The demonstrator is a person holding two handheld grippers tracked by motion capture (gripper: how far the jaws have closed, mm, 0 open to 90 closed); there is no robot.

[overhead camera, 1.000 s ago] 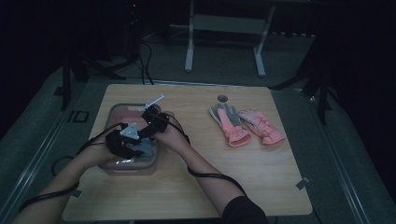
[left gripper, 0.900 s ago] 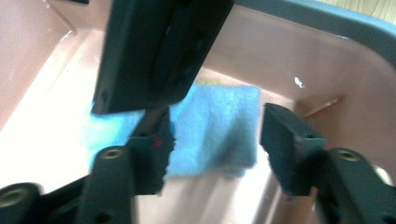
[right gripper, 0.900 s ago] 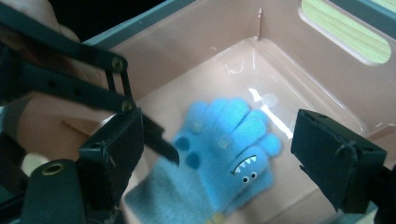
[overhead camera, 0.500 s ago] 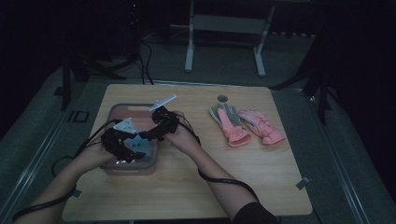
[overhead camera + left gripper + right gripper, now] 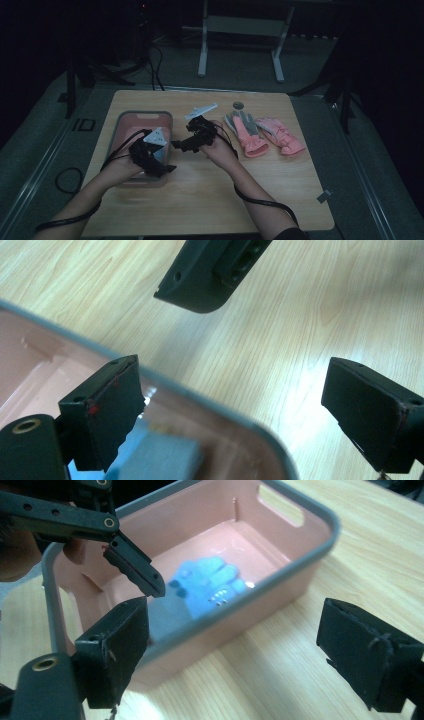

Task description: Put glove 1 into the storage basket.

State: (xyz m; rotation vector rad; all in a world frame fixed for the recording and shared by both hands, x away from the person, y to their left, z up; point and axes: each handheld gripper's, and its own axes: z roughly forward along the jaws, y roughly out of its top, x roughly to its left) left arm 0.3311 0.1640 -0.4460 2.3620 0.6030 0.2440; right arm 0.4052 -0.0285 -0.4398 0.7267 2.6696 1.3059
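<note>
Work in hand: you are loading gloves into the pink bin point(image 5: 125, 125) standing near the left edge of the desk point(image 5: 210, 200).
Done so far: one blue glove point(image 5: 205, 587) is lying flat on the bin floor, as the right gripper view is showing; it is resting free of both grippers.
Left to do: two pink-and-grey gloves point(image 5: 262, 134) are lying side by side toward the right half of the desk, well apart from the bin, and judging by this they are awaiting pickup.
Left gripper point(image 5: 150, 157): you are holding it over the bin's near right corner; its jaws are standing wide apart and gripping nothing, one jaw over the bin, the other over bare wood in the left gripper view.
Right gripper point(image 5: 192, 140): you are holding it just beside the bin's right wall; its jaws are standing wide apart and empty.
Bin edge: the grey rim point(image 5: 305, 545) is running between the two grippers; you are working close to it, so a low pass sideways would likely be catching it.
Open room: the near half of the desk is lying bare, and the strip between the bin and the pink gloves is offering a free path for the right gripper.
Far edge: a small round disc point(image 5: 238, 105) is sitting near the far edge, just beyond the gloves.
</note>
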